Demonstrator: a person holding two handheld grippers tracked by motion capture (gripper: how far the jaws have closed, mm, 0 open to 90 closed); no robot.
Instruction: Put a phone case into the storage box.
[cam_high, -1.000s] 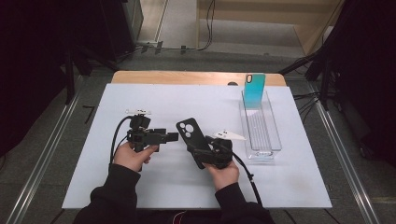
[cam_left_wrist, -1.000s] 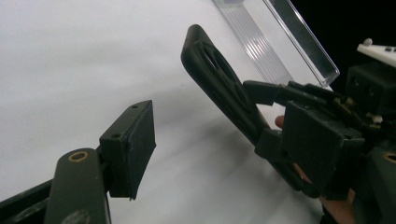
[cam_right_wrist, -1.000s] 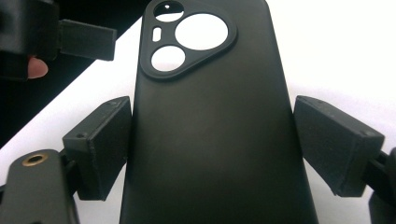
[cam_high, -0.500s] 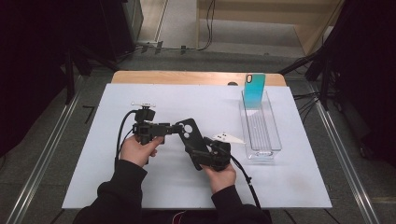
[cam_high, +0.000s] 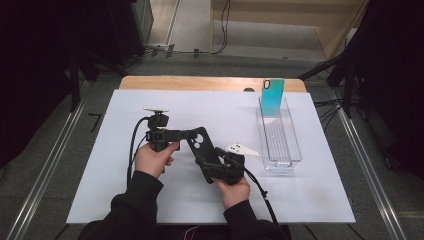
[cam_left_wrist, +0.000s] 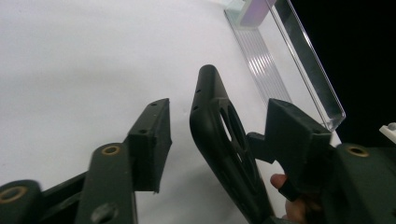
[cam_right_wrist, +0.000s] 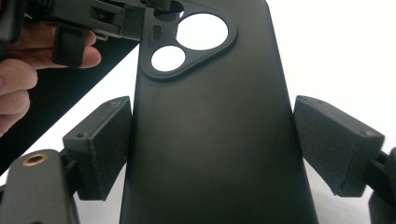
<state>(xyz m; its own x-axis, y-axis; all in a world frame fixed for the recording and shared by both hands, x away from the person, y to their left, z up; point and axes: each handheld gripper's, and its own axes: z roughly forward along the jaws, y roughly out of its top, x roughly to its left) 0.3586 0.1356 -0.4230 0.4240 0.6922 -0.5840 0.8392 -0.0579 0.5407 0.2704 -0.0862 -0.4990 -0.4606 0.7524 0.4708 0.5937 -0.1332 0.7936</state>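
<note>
The black phone case (cam_high: 202, 150) is matte, with a raised camera island bearing two round cut-outs; it is held clear of the white table (cam_high: 300, 200), near the middle and closer to its front edge; camera end points towards the far-left corner.

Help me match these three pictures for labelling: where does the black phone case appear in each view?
High view: the black phone case lies centre, slanting between the left gripper and the right gripper.
Left gripper view: edge-on at centre, between that gripper's jaws.
Right gripper view: across the middle, camera cutout at top.
Shared landmark: the clear tray, also top right in the left gripper view.
</note>
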